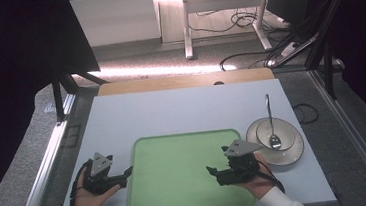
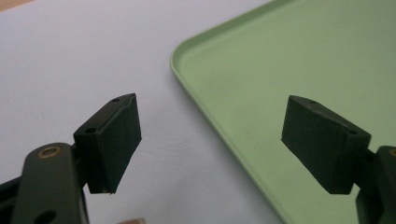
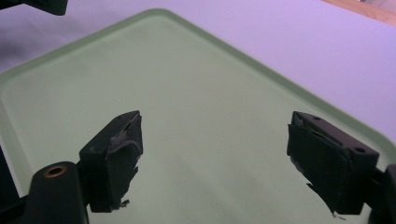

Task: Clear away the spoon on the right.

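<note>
Nearest the person, two grippers were held low over the table, one in each hand. The left gripper (image 1: 127, 175) was poised at the left rim of the green tray (image 1: 184, 139), its jaws spread wide with nothing between them — in the left gripper view the tray's edge was seen running between the two pads. The right gripper (image 1: 212, 171) was held over the tray's right half, its jaws likewise parted and empty, with bare green surface beneath them. Nothing was gripped by either. The step in hand was judged to be a grasp of the tray by its rims; to do it well, the left jaws would best be lowered so that one pad passes under the lip and one over it, and the right gripper drawn out to the opposite rim, so the tray is lifted level. Farther off, to the tray's right, a plate (image 1: 295, 149) was set on the white table (image 1: 181, 110), a spoon (image 1: 271, 125) resting in it with its handle pointed away. Counted: two grippers, one tray, one plate, one spoon.
</note>
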Demonstrator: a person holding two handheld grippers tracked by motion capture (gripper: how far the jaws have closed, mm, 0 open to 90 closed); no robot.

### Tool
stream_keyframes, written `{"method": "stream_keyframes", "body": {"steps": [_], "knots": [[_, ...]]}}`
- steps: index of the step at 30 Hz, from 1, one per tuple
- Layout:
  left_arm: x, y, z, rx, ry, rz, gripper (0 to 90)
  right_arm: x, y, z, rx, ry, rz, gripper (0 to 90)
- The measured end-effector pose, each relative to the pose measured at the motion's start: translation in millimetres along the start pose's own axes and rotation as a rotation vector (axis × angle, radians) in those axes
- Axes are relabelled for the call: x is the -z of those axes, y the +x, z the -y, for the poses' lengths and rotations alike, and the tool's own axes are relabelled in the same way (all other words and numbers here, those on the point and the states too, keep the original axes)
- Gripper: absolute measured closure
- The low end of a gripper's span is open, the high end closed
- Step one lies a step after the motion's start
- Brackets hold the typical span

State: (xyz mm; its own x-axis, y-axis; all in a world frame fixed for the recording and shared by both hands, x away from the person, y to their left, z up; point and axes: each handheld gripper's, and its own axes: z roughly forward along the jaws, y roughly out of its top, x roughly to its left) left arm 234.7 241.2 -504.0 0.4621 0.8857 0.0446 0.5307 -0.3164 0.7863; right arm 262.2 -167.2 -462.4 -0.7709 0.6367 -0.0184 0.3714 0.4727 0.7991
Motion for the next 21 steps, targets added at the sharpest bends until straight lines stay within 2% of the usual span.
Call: {"method": "stream_keyframes", "body": {"steps": [9, 10, 15, 21], "knots": [[1.9, -1.6, -0.8, 0.005, -0.007, 0.013, 19.5, 0.7, 3.5, -1.7, 0.015, 0.002, -0.003, 20.8], [1.6, -0.6, -0.5, 0.007, -0.012, 0.025, 19.5, 0.7, 3.1, -2.4, 0.013, 0.007, -0.004, 21.0], [0.3, 0.7, 0.5, 0.015, -0.006, 0.020, 19.5, 1.5, 2.4, -3.7, 0.020, 0.010, -0.007, 21.8], [-0.9, -0.4, 0.5, 0.018, 0.005, 0.015, 19.5, 7.6, -5.6, -10.2, 0.002, -0.001, -0.011, 23.6]]}}
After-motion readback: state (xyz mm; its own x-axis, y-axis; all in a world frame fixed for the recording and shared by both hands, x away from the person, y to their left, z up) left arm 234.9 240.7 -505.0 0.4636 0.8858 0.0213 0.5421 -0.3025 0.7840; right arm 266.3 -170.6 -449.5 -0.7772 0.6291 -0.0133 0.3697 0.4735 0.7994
